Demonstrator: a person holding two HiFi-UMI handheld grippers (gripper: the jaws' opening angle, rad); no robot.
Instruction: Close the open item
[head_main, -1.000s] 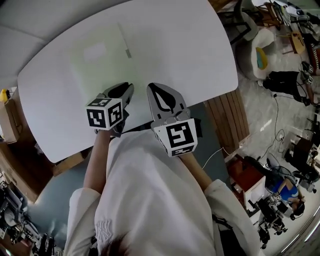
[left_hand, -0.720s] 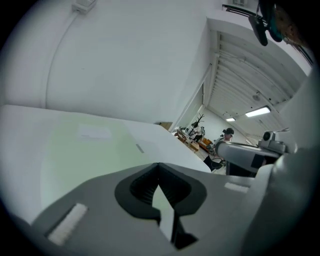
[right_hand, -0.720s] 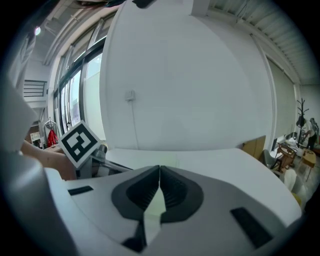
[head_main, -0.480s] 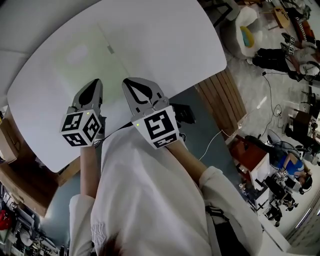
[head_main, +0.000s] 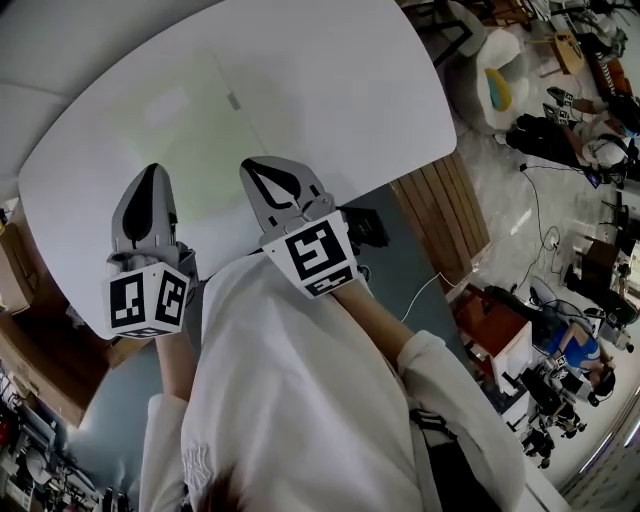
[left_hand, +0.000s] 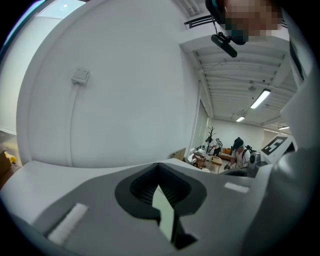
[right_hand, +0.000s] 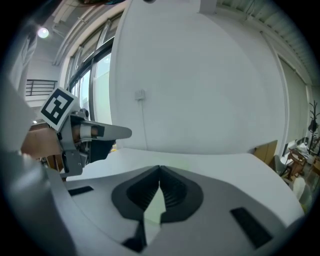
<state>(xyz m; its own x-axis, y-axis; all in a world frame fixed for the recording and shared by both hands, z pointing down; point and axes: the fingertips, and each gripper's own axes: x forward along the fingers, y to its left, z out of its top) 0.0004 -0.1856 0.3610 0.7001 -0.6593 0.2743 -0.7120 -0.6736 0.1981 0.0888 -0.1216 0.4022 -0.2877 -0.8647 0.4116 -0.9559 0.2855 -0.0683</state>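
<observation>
A pale green flat item (head_main: 170, 140) lies shut and flat on the white table (head_main: 340, 90), with a small grey tab (head_main: 232, 100) at its far corner. The tab also shows in the left gripper view (left_hand: 80, 76) and the right gripper view (right_hand: 140, 94). My left gripper (head_main: 152, 170) hangs above the near edge of the green item, shut with nothing between its jaws (left_hand: 159, 166). My right gripper (head_main: 260, 163) hovers beside it, just right of the item, also shut and empty (right_hand: 160, 168). Neither gripper touches the item.
A slatted wooden panel (head_main: 450, 210) stands right of the table. A cardboard box (head_main: 10, 270) sits at the left edge. A chair (head_main: 495, 80), cables and equipment fill the floor at the right. A person (left_hand: 239, 150) stands far off in the room.
My left gripper has risen off the table, drawn back toward me and turned upright, and its jaws have gone from partly open to shut. The right gripper has barely shifted.
</observation>
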